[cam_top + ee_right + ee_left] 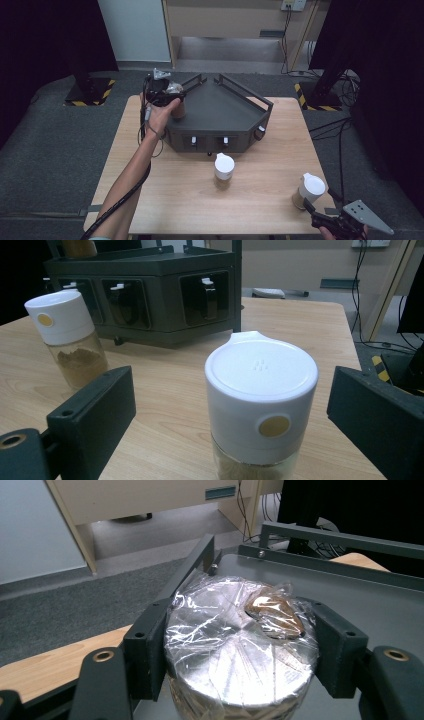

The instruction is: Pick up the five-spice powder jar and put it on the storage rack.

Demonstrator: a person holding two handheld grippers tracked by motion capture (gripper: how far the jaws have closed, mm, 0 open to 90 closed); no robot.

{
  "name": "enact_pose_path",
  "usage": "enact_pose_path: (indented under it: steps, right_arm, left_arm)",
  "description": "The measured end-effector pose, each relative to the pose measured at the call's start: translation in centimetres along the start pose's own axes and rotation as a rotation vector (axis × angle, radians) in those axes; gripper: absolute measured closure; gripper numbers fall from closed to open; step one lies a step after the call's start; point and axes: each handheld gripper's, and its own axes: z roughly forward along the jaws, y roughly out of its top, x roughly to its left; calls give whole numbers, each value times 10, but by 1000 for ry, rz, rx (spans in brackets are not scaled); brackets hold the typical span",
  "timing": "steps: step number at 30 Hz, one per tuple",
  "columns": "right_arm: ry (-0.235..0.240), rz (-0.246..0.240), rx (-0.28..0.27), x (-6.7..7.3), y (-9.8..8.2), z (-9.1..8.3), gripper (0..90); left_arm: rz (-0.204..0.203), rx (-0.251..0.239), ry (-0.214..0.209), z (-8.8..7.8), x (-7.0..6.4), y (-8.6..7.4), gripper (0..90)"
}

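A wrapped jar [240, 655] is pinched by the left gripper [167, 95], seemingly above the rack [235, 107]; the right gripper [235, 410] is held spread around a shaker [261, 405].

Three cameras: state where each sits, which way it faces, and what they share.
High view: above the table, looking forward and down; left forearm and both tools.
Left gripper view: on the left tool, shut on the foil-wrapped jar at the dark rack.
Right gripper view: on the open right tool, facing the white-lidded jar.
Shared: the rack.

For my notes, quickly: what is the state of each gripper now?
Left gripper: shut on the wrapped jar.
Right gripper: open around the white-lidded jar.
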Motion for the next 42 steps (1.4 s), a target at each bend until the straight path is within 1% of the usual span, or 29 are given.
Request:
enact_pose_path:
  steps: [4, 7, 16, 17, 22, 26, 27, 28, 29, 31, 33, 34, 36, 39, 40, 42]
  right_arm:
    - [1, 4, 0, 0, 0, 0, 53]
    - [2, 0, 2, 0, 0, 0, 54]
    - [2, 2, 1, -1, 0, 0, 54]
    - [3, 2, 1, -1, 0, 0, 54]
    - [4, 2, -1, -1, 0, 0, 54]
    - [5, 1, -2, -1, 0, 0, 54]
    - [5, 0, -1, -1, 0, 0, 54]
    - [5, 0, -1, -1, 0, 0, 54]
    - [5, 0, -2, -1, 0, 0, 54]
    - [5, 0, -2, -1, 0, 0, 54]
    - [5, 0, -3, -1, -1, 0, 54]
    - [5, 0, -3, -1, -1, 0, 54]
    - [5, 1, -3, -1, 0, 0, 54]
    - [6, -2, -2, -1, 0, 0, 54]
    - [6, -2, -2, -1, 0, 0, 54]
    - [6, -3, -2, -1, 0, 0, 54]
  left_arm:
    - [-7, 1, 8, 3, 2, -4, 336]
    - [-20, 2, 4, 5, 4, -5, 336]
    - [-24, 5, -3, 12, 1, -10, 336]
    - [-20, 6, -3, 12, 1, -11, 336]
    - [-29, 0, -5, 13, 2, -13, 335]
    - [-26, -5, -3, 13, 2, -14, 331]
    - [-32, -18, -1, 13, 2, -15, 316]
    - [-40, -25, 0, 12, 1, -15, 262]
    - [-43, -26, 4, 11, 1, -14, 228]
    - [-40, -47, 21, 8, -2, -13, 171]
    - [-36, -69, 13, 3, -2, -11, 126]
    - [-36, -69, 13, 3, -2, -11, 96]
    - [-12, -96, 3, -3, -1, -8, 70]
    - [18, -132, -27, -12, 1, -7, 43]
    - [18, -132, -27, -12, 1, -7, 41]
    - [29, -154, -41, -21, 1, -7, 37]
